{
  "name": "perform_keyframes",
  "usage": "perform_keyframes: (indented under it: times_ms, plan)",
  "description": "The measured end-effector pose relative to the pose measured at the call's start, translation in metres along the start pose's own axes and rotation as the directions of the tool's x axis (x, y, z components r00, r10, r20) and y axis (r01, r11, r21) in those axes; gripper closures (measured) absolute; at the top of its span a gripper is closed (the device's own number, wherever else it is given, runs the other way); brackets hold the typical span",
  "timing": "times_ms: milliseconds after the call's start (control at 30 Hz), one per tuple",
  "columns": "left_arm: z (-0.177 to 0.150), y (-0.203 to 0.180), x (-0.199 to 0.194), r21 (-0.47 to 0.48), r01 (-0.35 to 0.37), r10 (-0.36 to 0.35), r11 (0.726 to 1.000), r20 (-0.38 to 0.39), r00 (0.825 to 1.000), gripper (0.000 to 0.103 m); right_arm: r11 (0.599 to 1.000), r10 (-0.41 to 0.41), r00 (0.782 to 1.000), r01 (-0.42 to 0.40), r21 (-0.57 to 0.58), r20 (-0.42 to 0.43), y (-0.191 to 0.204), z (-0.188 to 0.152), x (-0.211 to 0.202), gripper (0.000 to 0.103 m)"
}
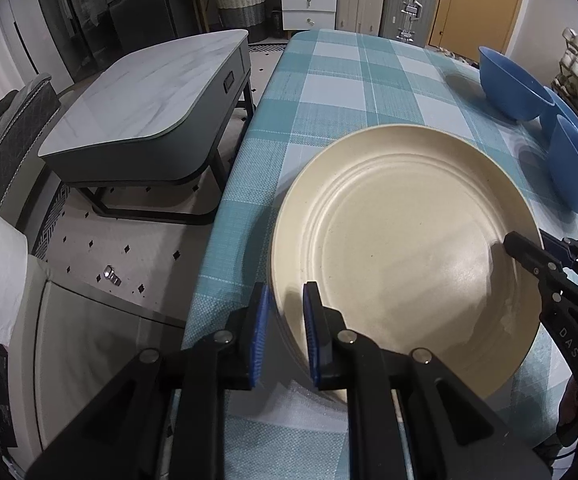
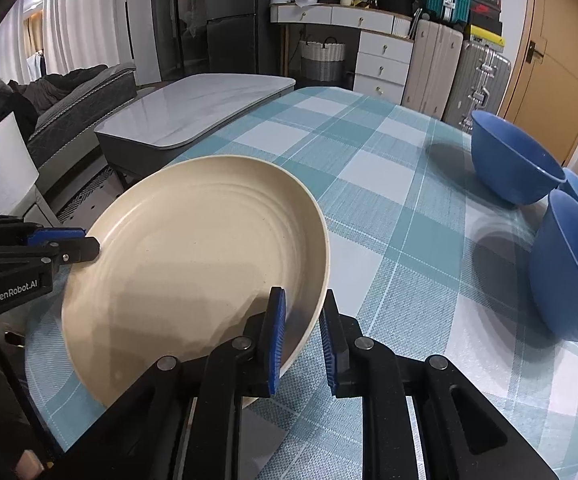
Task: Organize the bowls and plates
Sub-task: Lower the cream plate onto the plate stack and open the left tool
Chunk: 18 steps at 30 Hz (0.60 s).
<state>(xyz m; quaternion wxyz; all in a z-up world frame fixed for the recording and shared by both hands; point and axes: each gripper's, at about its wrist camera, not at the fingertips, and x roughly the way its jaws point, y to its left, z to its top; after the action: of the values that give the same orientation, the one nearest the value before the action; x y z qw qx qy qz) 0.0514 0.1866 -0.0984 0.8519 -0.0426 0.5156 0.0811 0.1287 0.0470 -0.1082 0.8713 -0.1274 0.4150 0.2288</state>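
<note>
Checked tablecloth carries a cream plate, left gripper and right gripper each pinching its near rim; rigid, smooth (likely slippery), best held at opposite edges.

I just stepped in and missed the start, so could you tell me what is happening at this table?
A person holds a gripper in each hand, and both grip the rim of a cream plate: the left gripper and the right gripper on opposite edges. Three blue bowls wait further along the checked tablecloth.
</note>
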Motion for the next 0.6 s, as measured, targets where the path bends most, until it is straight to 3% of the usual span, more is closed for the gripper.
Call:
perform_keyframes:
  times_ms: [300,600]
  plan:
    - [-0.001,0.004,-0.001,-0.021,0.026,-0.026,0.999,0.003,1.000,0.089,0.998,0.069,0.995,-0.069,0.009,-0.070,-0.008,0.008,0.007,0.086]
    - [-0.002,0.009,-0.007,-0.026,0.051,-0.050,0.998,0.015,0.999,0.086,0.995,0.065,0.991,-0.073,-0.065,-0.114,-0.007,0.019,0.011,0.085]
